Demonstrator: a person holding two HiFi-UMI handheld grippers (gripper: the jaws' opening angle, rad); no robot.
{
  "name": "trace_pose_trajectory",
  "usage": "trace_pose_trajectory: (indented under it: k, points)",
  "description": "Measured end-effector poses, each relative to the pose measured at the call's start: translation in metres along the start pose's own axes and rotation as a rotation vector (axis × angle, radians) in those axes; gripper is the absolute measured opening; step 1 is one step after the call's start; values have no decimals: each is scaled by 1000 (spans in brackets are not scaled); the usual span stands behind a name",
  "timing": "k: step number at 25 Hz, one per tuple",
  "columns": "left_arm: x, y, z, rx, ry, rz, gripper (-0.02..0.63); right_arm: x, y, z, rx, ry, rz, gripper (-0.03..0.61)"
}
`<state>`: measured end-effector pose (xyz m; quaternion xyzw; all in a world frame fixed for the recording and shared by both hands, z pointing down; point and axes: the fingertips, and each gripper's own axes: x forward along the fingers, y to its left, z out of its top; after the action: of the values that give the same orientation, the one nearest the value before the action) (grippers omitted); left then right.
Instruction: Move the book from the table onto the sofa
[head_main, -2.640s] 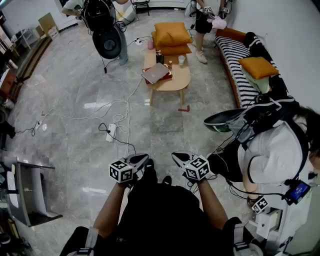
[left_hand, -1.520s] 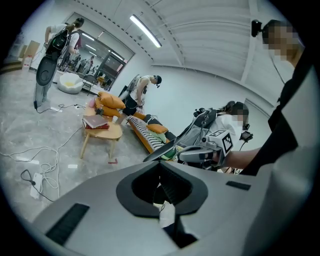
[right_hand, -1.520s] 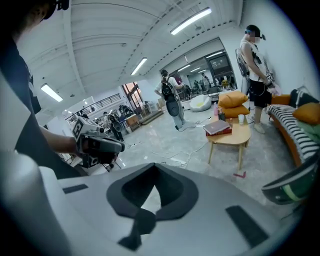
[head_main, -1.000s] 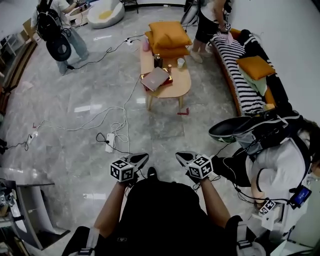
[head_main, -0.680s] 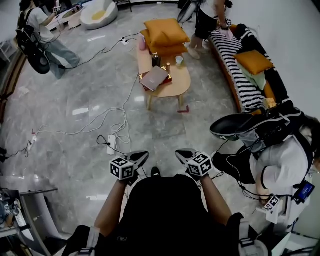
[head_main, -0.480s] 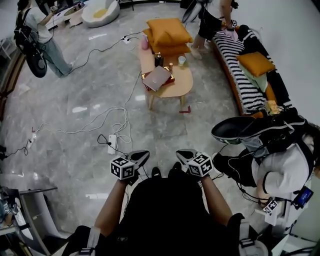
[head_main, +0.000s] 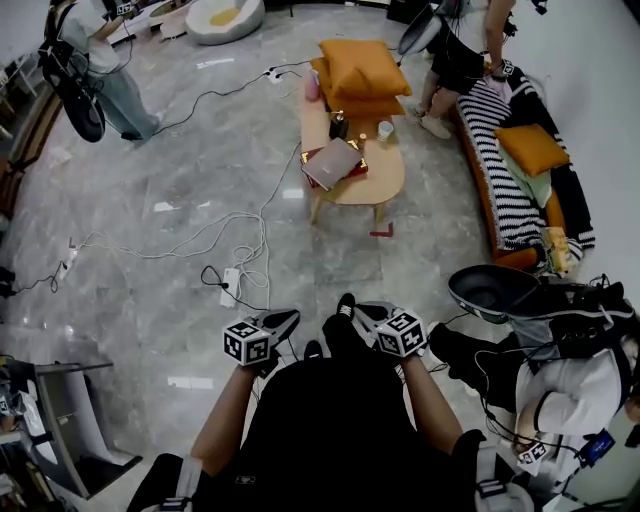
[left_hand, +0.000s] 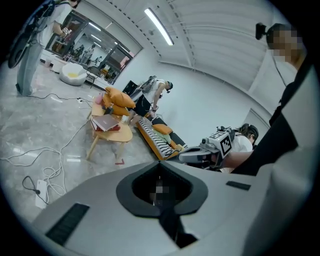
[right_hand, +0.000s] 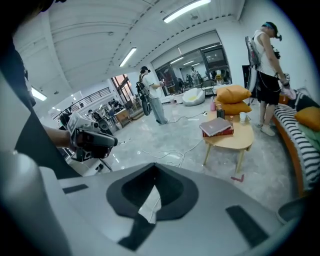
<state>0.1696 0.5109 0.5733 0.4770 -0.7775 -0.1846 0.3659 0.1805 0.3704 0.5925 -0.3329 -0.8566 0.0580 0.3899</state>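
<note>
A pinkish-grey book (head_main: 333, 163) lies atop a red one on the small wooden table (head_main: 388, 184), far ahead across the marble floor. The striped sofa (head_main: 508, 190) runs along the right wall beyond it. My left gripper (head_main: 287, 318) and right gripper (head_main: 362, 311) are held side by side in front of my body, both shut with nothing in them, well short of the table. The left gripper view shows the book (left_hand: 104, 122) and sofa (left_hand: 156, 142) in the distance; the right gripper view shows the book (right_hand: 216, 126) on the table (right_hand: 231, 140).
White cables (head_main: 215, 235) and a power strip (head_main: 229, 286) lie on the floor between me and the table. Orange cushions (head_main: 362, 75) and a cup (head_main: 385, 130) share the tabletop. One person (head_main: 565, 375) crouches at my right, another (head_main: 462, 50) stands by the sofa.
The table and sofa have come nearer and shifted rightward in the head view. My foot now shows between the grippers. Both grippers stay shut, side by side.
</note>
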Motion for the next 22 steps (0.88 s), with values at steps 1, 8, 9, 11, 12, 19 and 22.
trace_pose_trajectory:
  k: [1, 8, 9, 11, 12, 19, 22]
  points:
    - [1, 3, 3, -4, -2, 6, 9, 3, -3, 5, -1, 1, 5, 8]
    - [26, 24, 39, -27, -9, 31, 9, 22, -41, 41, -12, 5, 31, 8]
    - [34, 25, 45, -30, -8, 32, 9, 23, -48, 44, -9, 6, 34, 8]
    - [51, 27, 56, -32, -4, 33, 9, 22, -67, 50, -4, 9, 37, 8]
    - [60, 28, 62, -30, -2, 33, 9, 21, -77, 53, -1, 9, 37, 8]
    - [116, 28, 99, -32, 19, 38, 9, 14, -141, 72, 35, 10, 44, 8]
    - [133, 29, 111, -39, 17, 45, 9, 15, -164, 80, 39, 8, 51, 8]
